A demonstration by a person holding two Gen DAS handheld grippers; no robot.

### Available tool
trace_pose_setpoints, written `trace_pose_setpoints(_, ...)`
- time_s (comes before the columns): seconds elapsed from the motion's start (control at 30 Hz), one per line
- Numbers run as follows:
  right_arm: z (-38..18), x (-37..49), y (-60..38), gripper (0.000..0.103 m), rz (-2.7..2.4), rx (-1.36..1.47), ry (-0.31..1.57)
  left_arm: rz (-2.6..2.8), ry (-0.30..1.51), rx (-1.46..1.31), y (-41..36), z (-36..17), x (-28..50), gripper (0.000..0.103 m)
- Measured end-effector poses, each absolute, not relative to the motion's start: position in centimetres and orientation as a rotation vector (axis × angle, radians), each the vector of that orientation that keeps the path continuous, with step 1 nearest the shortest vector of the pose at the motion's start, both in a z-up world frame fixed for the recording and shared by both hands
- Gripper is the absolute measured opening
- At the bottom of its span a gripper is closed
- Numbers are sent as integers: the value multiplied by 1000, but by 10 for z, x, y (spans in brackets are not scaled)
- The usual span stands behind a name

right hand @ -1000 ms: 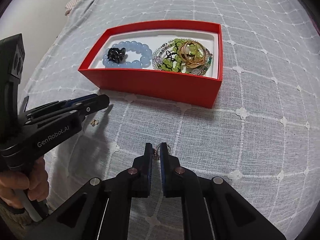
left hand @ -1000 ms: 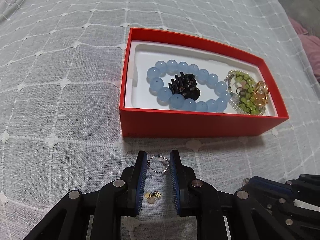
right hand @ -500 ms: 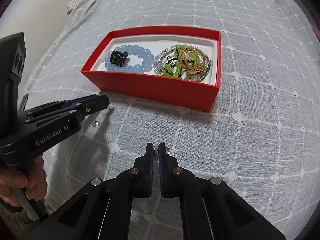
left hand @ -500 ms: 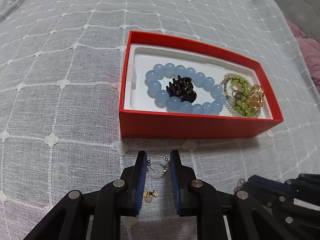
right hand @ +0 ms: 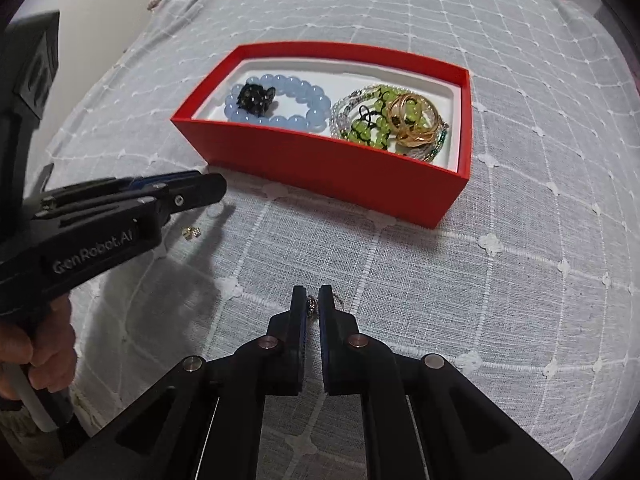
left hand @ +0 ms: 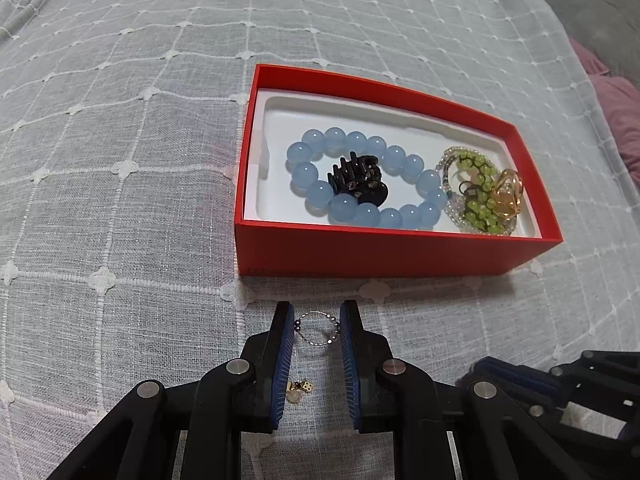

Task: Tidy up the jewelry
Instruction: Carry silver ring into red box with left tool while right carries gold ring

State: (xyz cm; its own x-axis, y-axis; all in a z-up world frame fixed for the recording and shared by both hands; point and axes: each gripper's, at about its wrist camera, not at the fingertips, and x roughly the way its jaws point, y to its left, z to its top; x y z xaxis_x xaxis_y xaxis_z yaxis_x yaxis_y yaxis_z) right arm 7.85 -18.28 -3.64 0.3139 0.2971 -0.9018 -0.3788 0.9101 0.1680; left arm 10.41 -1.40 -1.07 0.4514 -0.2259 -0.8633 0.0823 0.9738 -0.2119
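Note:
A red box with a white liner lies on the grey quilt. It holds a blue bead bracelet, a black hair claw, a green bead bracelet and gold rings. My left gripper is shut on a thin silver beaded ring, held above the quilt in front of the box. A small gold earring lies on the quilt under it. My right gripper is shut on a small metal ring.
The checked grey quilt covers the whole surface. A purple cushion lies at the far right edge. A person's hand holds the left gripper's handle at the lower left of the right wrist view.
Both grippers have risen and drawn back a little from the quilt, each with its ring. The box looks farther off. The gold earring stays on the quilt.

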Motion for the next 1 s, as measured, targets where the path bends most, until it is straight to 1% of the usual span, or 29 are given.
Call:
trace_pose_setpoints(0.1,-32,78,-185,5,453,-68,1160,-191,1086,-148,-14,-10,105,18)
trace_pose_setpoints(0.37,-24,80,-198,4,456,4,1167,-202,1082,-155,-13,-8,103,18)
trace_pose_setpoints(0.73,3,80,-213,5,494,77,1097,-266,1030,-175,-17,17,92,18)
trace_pose_setpoints(1.0,28,82,-215,5,520,138,1032,-285,971,-250,-5,37,94,18)
